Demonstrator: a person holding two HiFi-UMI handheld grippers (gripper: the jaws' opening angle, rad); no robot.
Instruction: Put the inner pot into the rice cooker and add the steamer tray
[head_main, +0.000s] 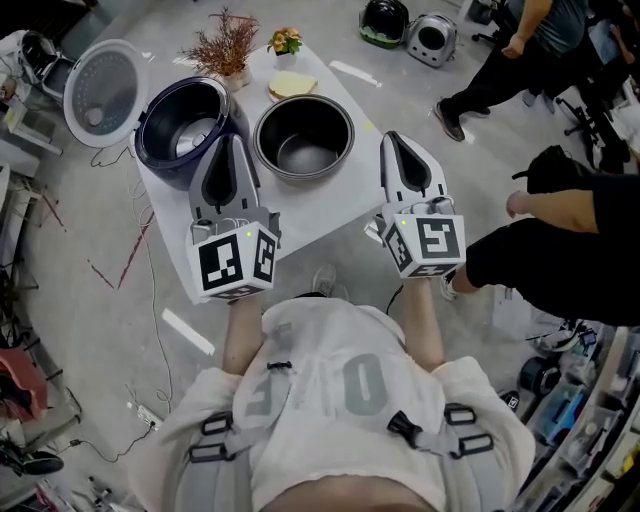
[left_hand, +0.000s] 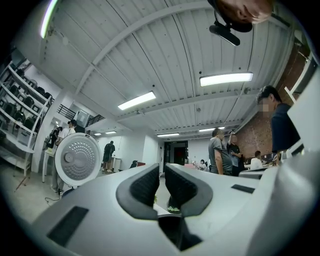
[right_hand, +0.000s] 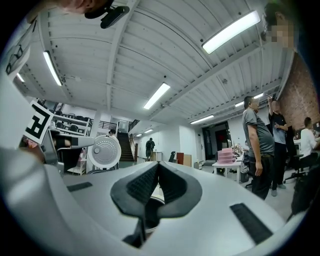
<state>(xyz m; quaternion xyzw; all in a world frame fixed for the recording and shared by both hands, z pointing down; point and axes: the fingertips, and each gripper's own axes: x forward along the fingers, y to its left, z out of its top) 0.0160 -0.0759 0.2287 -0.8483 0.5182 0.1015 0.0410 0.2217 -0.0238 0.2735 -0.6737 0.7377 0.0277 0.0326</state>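
Note:
A dark blue rice cooker (head_main: 180, 125) stands on the white table (head_main: 330, 205) with its round white lid (head_main: 105, 90) swung open to the left. The black inner pot (head_main: 304, 135) sits empty on the table just right of the cooker. A pale yellow flat item (head_main: 291, 84) lies behind the pot; I cannot tell whether it is the steamer tray. My left gripper (head_main: 231, 142) hovers shut between cooker and pot, holding nothing. My right gripper (head_main: 392, 138) is shut and empty to the right of the pot. The lid (left_hand: 77, 160) shows left of the left gripper (left_hand: 161, 172), and the lid (right_hand: 106, 151) again beyond the right gripper (right_hand: 156, 167).
A dried plant (head_main: 225, 45) and small flowers (head_main: 285, 40) stand at the table's far edge. Two appliances (head_main: 432, 38) sit on the floor beyond. People (head_main: 520, 50) stand and sit at the right (head_main: 560, 240). Cables (head_main: 140, 300) trail on the floor left of the table.

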